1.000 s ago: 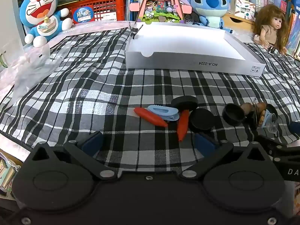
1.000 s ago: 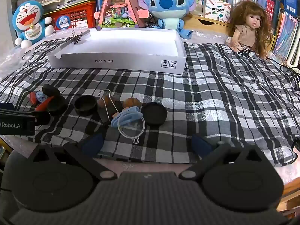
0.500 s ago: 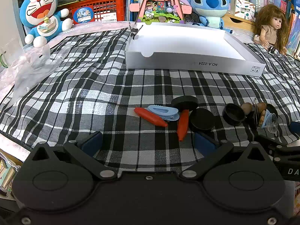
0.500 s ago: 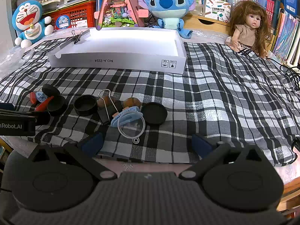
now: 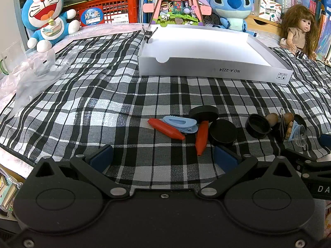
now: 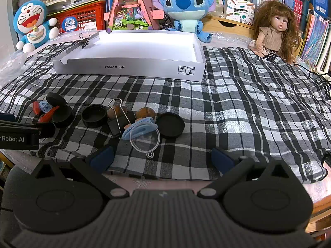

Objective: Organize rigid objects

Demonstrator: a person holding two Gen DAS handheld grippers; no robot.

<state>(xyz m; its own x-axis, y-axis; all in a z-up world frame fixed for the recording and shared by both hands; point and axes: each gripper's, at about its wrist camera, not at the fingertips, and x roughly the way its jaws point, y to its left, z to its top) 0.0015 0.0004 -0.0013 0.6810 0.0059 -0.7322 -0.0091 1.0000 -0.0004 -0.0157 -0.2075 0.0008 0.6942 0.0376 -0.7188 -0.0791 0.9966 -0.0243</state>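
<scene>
Small rigid items lie on the plaid cloth near its front edge. In the left wrist view I see two red pieces [image 5: 166,128], a blue clip [image 5: 180,121] and black round lids [image 5: 223,132]. My left gripper [image 5: 163,158] stands open just in front of them, holding nothing. The right wrist view shows a black cup [image 6: 94,116], a binder clip [image 6: 120,119], brown nuts [image 6: 145,112], a blue clip [image 6: 138,126], a clear round funnel [image 6: 144,139] and a black lid [image 6: 170,124]. My right gripper [image 6: 162,158] is open near the cloth's edge, empty. An empty white box [image 6: 132,62] lies behind.
Plush toys [image 5: 230,6], a doll [image 6: 273,29], a red crate [image 5: 111,10] and books line the back. A binder clip [image 5: 148,34] sits on the box's far left corner. Crumpled clear plastic [image 5: 35,76] lies at left. Bare plaid cloth [image 6: 258,107] stretches to the right.
</scene>
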